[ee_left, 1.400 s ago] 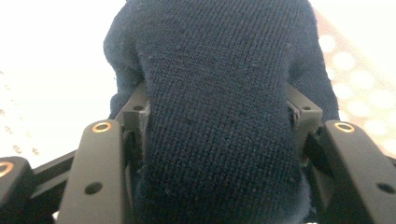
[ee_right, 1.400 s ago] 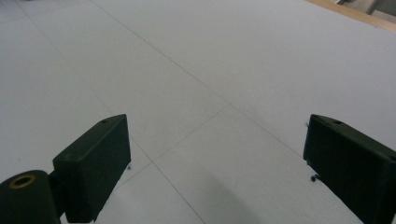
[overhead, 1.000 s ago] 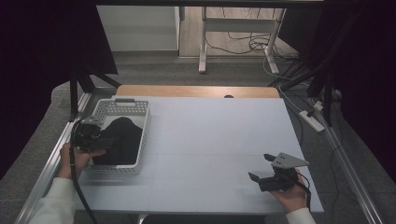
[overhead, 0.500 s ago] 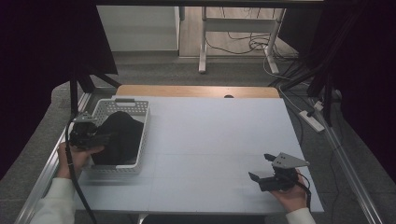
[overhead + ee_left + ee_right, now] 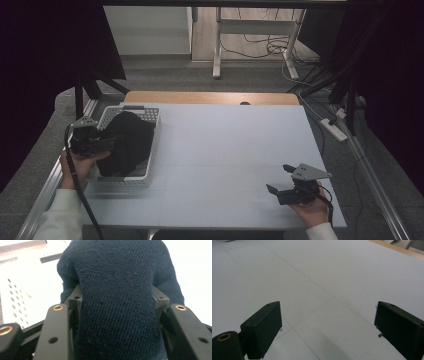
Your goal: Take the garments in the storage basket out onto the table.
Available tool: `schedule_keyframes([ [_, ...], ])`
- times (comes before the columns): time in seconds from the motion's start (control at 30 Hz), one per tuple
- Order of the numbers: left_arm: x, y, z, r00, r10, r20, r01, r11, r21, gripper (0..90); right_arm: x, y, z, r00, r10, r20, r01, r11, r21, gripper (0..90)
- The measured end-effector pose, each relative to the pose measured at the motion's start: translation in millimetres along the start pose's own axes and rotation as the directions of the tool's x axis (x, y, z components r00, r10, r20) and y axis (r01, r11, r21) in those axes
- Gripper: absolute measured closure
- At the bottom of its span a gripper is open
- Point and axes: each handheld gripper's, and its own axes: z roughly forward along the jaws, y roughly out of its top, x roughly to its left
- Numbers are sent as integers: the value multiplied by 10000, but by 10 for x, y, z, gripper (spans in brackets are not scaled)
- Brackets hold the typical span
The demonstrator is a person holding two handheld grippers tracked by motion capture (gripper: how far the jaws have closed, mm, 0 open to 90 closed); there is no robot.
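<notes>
Sweater (image 5: 127, 142), dark knit, heaped in the basket (image 5: 152, 131); my left gripper (image 5: 116, 305) clamps a thick fold at the basket's left rim. My right gripper (image 5: 281, 181) rests far right, jaws wide, empty.

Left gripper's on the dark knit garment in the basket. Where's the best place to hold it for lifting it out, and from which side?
Keep the hold the left gripper has: the jaws press on a thick bunched fold of the dark knit garment at its left edge, reached over the white basket wall. The cloth is heaped and soft, so a gathered fold probably holds better than a flat layer. Lift straight up to clear the walls.
</notes>
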Motion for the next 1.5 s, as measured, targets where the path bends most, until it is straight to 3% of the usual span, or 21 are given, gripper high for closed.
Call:
schedule_keyframes([
  [0.4,-56,122,-83,9996,-238,154,250,9959,-869,457,-7,-1,-3,10000,26,21,-26,10000,-43,73],
  [0.83,-159,144,-158,9984,-478,318,526,9831,-1755,459,-13,-2,-20,9999,63,94,-62,9999,-119,73],
  [1.07,-165,156,-194,9974,-587,415,662,9749,-2124,460,-17,-8,-9,9999,21,150,-20,10000,-81,73],
  [1.5,-242,184,-212,9972,-575,476,674,9679,-2423,460,-11,-8,-15,9999,5,159,-3,9999,-106,73],
])
